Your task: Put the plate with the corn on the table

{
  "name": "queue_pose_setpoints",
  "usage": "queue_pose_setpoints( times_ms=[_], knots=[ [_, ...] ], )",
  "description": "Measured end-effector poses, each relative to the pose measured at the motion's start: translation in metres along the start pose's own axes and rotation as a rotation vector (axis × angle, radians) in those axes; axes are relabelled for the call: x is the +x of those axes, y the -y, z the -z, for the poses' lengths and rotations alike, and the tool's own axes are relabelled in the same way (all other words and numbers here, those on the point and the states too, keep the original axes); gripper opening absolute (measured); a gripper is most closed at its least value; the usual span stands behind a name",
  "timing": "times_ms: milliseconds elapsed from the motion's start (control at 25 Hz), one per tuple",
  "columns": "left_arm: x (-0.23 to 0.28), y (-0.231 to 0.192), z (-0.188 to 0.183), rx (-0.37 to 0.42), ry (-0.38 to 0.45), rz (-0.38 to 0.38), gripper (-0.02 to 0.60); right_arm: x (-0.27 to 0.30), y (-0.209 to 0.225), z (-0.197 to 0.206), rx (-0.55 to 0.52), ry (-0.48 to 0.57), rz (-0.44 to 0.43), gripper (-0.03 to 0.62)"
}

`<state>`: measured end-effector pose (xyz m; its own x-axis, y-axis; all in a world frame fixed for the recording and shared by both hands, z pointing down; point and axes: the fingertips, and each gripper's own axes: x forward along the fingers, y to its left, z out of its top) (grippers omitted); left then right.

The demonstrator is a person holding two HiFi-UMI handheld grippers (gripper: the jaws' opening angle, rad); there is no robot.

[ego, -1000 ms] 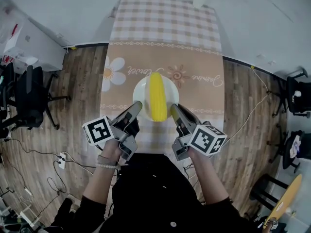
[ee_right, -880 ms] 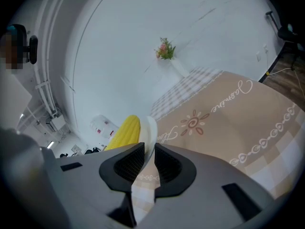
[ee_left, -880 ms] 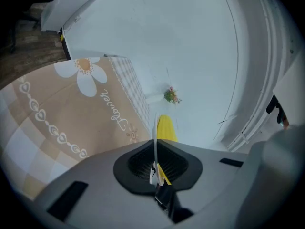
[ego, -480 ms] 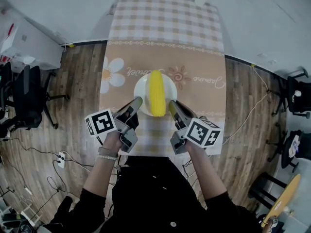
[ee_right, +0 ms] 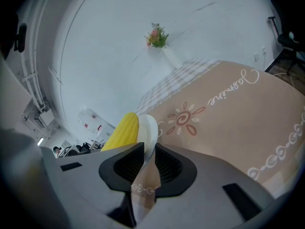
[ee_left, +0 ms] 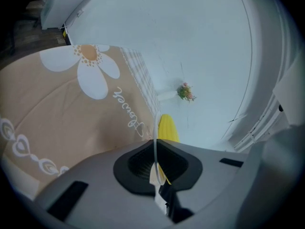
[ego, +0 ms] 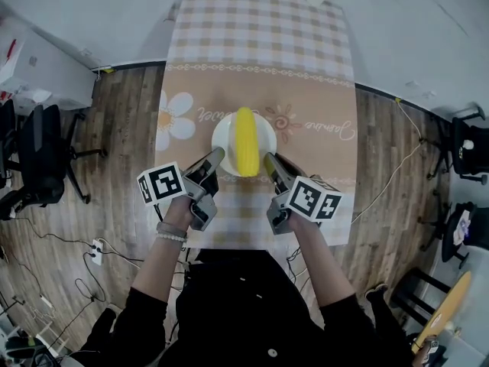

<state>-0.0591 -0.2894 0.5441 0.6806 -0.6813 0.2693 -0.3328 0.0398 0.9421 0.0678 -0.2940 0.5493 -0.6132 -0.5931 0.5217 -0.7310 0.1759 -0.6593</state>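
The clothed table (ego: 260,37) fills the upper centre of the frame, with bare cloth all round the plate (ego: 223,138), well clear of every edge. The plate, at frame centre with the corn (ego: 245,140) on it, is pinched at its two near rims, likely to keep it level. The left gripper (ego: 216,154) and right gripper (ego: 269,160) are each closed tight on the rim.

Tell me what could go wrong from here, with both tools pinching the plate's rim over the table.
1. The left tool and right tool each hold only a thin bit of rim on the plate; if one slips or lets go first, the plate may tip.
2. The corn lies loose on the plate, so a tilt would likely roll it onto the tablecloth.
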Motion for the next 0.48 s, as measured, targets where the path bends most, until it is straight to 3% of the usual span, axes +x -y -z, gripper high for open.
queue_pose_setpoints(
  times_ms=[480],
  knots=[
    [0.018,-0.030,-0.005,-0.034,-0.028,-0.054,0.023,0.025,0.022,0.004,-0.008,-0.042,0.063,0.101]
  ],
)
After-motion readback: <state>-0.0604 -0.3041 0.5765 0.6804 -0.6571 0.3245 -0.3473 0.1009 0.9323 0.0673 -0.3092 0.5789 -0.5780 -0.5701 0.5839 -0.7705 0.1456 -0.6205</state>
